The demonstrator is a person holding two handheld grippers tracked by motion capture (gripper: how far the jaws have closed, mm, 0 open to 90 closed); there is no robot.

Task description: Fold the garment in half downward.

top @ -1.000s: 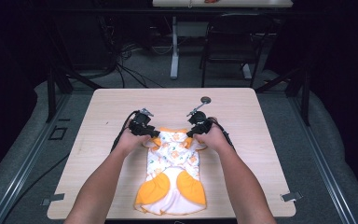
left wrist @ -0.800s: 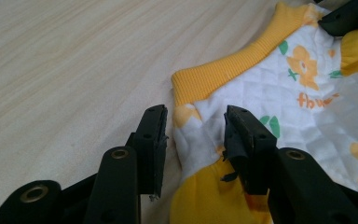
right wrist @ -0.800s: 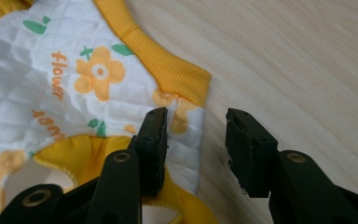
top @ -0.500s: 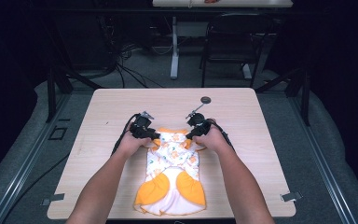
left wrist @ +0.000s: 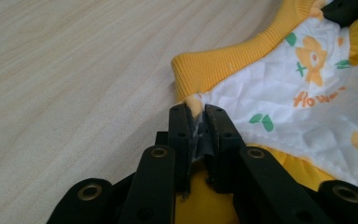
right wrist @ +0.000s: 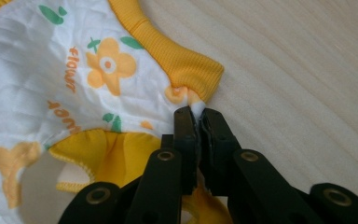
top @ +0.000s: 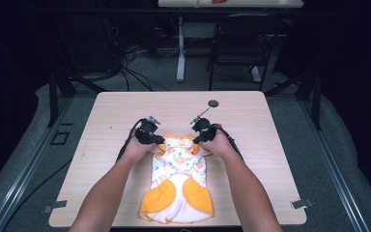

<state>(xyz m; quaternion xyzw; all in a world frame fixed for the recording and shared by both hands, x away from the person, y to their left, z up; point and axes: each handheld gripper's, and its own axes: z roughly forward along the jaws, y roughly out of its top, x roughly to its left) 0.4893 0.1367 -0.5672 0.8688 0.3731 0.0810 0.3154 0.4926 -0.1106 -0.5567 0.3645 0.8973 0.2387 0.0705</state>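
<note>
A small white quilted garment (top: 178, 176) with orange flower print and orange ribbed trim lies on the wooden table (top: 270, 145), its orange sleeves folded in near the front edge. My left gripper (top: 155, 140) is shut on the garment's far left corner; in the left gripper view the jaws pinch white cloth (left wrist: 196, 103) just below the ribbed band (left wrist: 223, 70). My right gripper (top: 198, 139) is shut on the far right corner, where the right gripper view shows a tuft of fabric (right wrist: 193, 103) squeezed between the jaws beside the orange band (right wrist: 177, 60).
A small dark round disc (top: 213, 103) lies on the table beyond the right gripper. Bare tabletop stretches to the left (top: 101, 140) and right of the garment. A chair (top: 236, 48) and a table leg (top: 180, 53) stand on the floor behind.
Both grippers, holding the garment's far corners, have drawn slightly toward the person, and the upper part of the garment has bunched a little.
</note>
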